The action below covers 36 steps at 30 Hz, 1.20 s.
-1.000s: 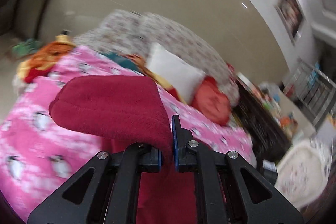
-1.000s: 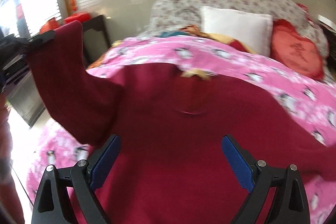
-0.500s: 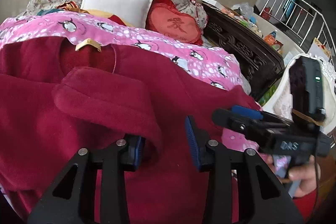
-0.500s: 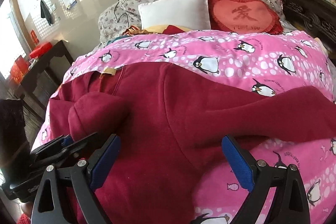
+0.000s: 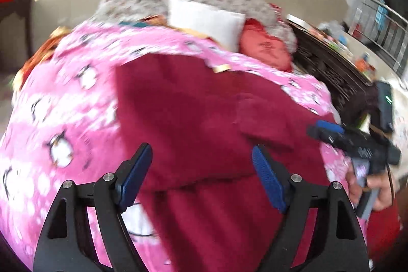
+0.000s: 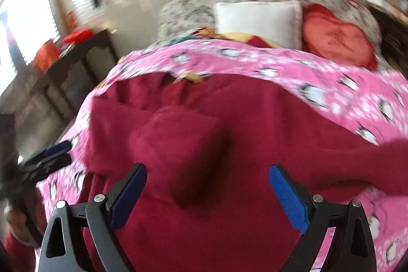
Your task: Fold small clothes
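Both grippers open over a dark red top spread on the pink blanket

Nearest, the left gripper (image 5: pixel 201 170) and right gripper (image 6: pixel 207 191) gape wide, holding nothing, above the red top (image 6: pixel 229 144), which lies mid-bed with one sleeve (image 6: pixel 178 134) folded across its chest and the other sleeve (image 6: pixel 357 159) trailing toward the bed's right edge. It looks soft, thick and limp, likely to sag; the cuff or hem edge seems the best hold. The pink blanket (image 6: pixel 318 78) leaves room around; beyond lie a white pillow (image 6: pixel 257 19) and red cushion (image 6: pixel 336 40) at the head.
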Available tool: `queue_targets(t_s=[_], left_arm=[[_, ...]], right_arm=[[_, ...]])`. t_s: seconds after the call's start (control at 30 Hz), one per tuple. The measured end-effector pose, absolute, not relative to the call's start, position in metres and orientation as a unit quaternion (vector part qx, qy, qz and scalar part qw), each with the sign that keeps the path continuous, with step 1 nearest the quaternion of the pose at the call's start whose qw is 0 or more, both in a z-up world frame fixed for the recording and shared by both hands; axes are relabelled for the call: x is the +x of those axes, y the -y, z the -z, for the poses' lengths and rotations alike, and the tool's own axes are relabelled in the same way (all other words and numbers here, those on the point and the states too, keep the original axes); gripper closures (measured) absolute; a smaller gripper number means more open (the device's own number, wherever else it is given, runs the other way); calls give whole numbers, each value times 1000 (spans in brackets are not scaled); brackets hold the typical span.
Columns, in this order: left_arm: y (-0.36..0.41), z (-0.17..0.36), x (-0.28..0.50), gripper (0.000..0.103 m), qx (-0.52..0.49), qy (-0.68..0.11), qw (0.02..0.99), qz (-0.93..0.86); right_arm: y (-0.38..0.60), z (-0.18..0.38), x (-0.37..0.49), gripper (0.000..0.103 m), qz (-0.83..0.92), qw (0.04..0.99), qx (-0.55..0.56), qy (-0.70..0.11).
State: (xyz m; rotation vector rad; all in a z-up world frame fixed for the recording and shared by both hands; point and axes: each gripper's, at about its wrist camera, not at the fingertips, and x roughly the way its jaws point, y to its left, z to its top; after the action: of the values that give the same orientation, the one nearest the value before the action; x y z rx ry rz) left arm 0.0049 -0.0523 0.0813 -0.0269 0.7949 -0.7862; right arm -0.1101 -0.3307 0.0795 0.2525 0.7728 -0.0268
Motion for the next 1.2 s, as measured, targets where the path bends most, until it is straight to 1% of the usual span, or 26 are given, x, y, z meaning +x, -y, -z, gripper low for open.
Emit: queue_targets(t_s=[0.13, 0.17, 0.2, 0.23, 0.27, 0.3, 0.37, 0.5, 0.63, 0.67, 0.77, 0.83, 0.9, 0.93, 0.97, 1.0, 1.07, 1.2], left_arm=[[53, -65, 13, 22, -2, -385, 857, 343], [56, -63, 13, 22, 0, -387, 857, 340], [59, -60, 15, 22, 4, -391, 856, 338], [60, -56, 16, 22, 6, -394, 854, 339], [62, -55, 15, 22, 9, -397, 852, 340], [63, -54, 14, 22, 11, -399, 851, 341], [60, -55, 11, 22, 14, -393, 853, 343], [52, -59, 11, 22, 8, -382, 859, 341], [55, -50, 17, 22, -4, -400, 852, 336], [56, -47, 17, 22, -6, -405, 850, 336], [52, -42, 12, 22, -4, -419, 843, 338], [44, -44, 5, 22, 6, -415, 846, 335], [35, -44, -2, 22, 9, -412, 846, 337], [32, -44, -5, 22, 10, -413, 845, 339], [30, -42, -7, 22, 11, -415, 844, 340], [31, -40, -8, 22, 13, -419, 842, 340], [37, -34, -7, 22, 26, -425, 841, 335], [52, -28, 0, 22, 53, -413, 858, 302]], right_arm=[[280, -69, -86, 7, -14, 918, 33, -394], [272, -63, -80, 13, -3, 918, 7, -396], [264, -57, -72, 23, 7, 916, -23, -400], [256, -48, -62, 66, 25, 910, -72, -407], [258, -44, -58, 88, 41, 907, -90, -410], [266, -43, -56, 90, 52, 907, -82, -410], [301, -58, -69, 94, 41, 922, 21, -385], [361, -84, -118, 94, 74, 934, 97, -335], [396, -78, -137, 94, 129, 930, 103, -329], [402, -69, -138, 93, 142, 927, 98, -334], [415, -48, -138, 90, 121, 905, 110, -394], [418, -58, -154, 84, 118, 910, 117, -379], [417, -73, -167, 71, 146, 917, 102, -358], [416, -85, -176, 57, 169, 923, 95, -332], [415, -93, -181, 49, 181, 928, 96, -311], [411, -102, -184, 48, 184, 936, 103, -280], [399, -113, -174, 46, 144, 947, 119, -261], [344, -115, -118, 46, -33, 949, 128, -287]])
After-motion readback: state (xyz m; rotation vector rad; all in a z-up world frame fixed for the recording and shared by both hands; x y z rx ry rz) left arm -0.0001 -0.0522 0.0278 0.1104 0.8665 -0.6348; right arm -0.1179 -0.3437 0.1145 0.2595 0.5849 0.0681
